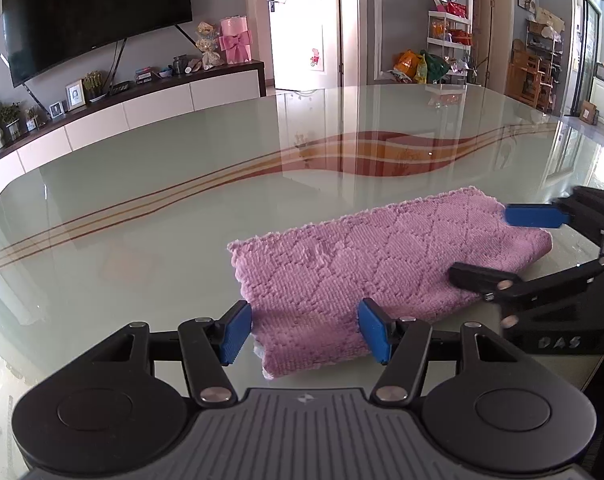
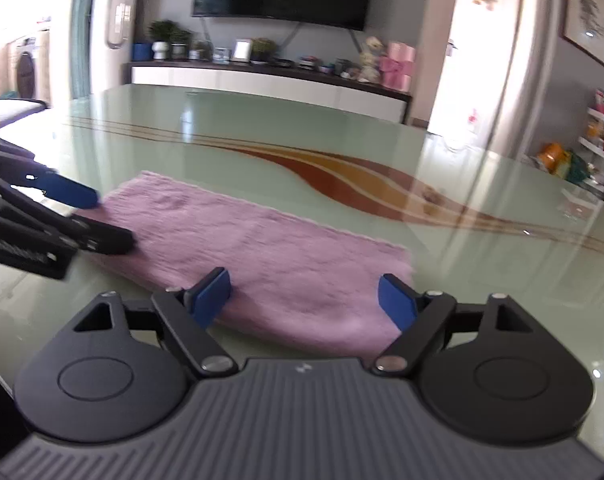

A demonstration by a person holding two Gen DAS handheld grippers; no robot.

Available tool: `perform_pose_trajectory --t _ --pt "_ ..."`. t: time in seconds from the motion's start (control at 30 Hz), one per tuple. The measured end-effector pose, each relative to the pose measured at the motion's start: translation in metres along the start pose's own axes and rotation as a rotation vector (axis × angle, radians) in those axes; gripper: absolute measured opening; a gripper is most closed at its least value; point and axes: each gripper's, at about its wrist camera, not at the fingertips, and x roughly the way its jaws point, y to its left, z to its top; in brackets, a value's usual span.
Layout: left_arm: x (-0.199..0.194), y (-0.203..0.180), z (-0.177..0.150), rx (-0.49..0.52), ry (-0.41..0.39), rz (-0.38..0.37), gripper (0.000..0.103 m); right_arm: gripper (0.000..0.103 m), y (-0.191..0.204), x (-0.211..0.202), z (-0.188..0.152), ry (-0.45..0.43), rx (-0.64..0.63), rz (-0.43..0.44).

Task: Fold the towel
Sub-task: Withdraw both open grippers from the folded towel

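Note:
A pink towel (image 1: 382,264) lies folded into a long strip on the glass table (image 1: 162,208). My left gripper (image 1: 304,330) is open, its blue pads on either side of the towel's near left end. My right gripper (image 1: 490,246) is open at the towel's right end, one finger over it. In the right wrist view the towel (image 2: 270,256) stretches left to right. My right gripper (image 2: 304,302) straddles its near edge there, and my left gripper (image 2: 102,216) is open at the towel's left end.
The glass table has red and orange wave stripes (image 1: 382,152) behind the towel. A TV cabinet (image 1: 142,108) with ornaments stands beyond the table's far edge. Shelves and bags (image 1: 442,52) stand at the back right.

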Motion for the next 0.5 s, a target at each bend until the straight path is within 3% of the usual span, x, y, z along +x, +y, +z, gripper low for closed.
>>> perform_pose_trajectory --t 0.37,0.5 --pt "0.001 0.001 -0.004 -0.027 -0.008 0.0 0.067 0.086 -0.058 -0.007 -0.015 0.01 0.071 -0.175" --pt "0.001 0.0 -0.003 -0.025 -0.007 0.004 0.067 0.086 -0.047 -0.012 -0.01 -0.031 0.077 -0.136"
